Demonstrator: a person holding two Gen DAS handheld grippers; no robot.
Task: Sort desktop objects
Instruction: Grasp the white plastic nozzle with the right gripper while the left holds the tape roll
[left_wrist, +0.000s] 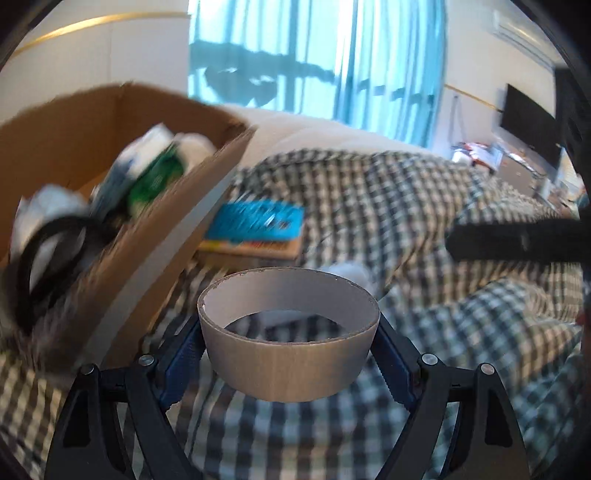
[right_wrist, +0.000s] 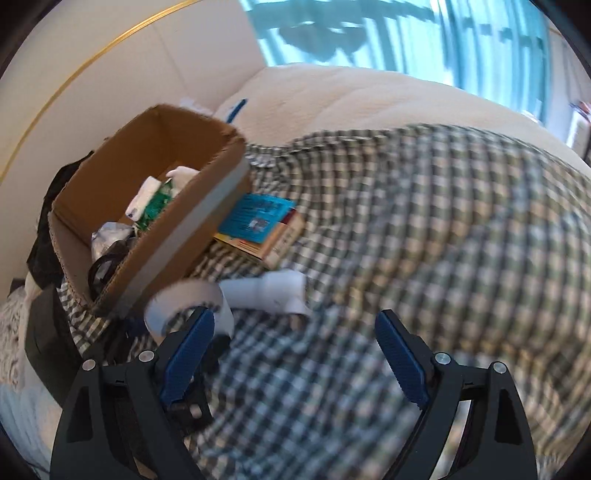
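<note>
I take the open brown cardboard box as my landmark; it sits on a green-and-white checked blanket spread over a bed.

My left gripper has a wide, nearly empty brown cardboard tape roll between its blue ribbed pads. The pads sit against both outer sides of the ring, so I am pinching it across its width, with the ring's open hole facing up. The roll hangs over the blanket just to the right of the box's long taped wall, on my near side of it. In the right wrist view the same roll shows blurred beside the box's near corner.

My right gripper is spread wide with only blanket between its pads, over the cloth well to the right of the box.

Inside the box I see a green-and-white packet, crumpled white items and a black ring-shaped thing at the near end; what these are exactly I cannot tell.

Just beyond the box's right wall, a blue-covered booklet lies on top of a flat brown book. Nearer to me than those, a white tube-like object lies on the blanket close to the box's near corner.
</note>
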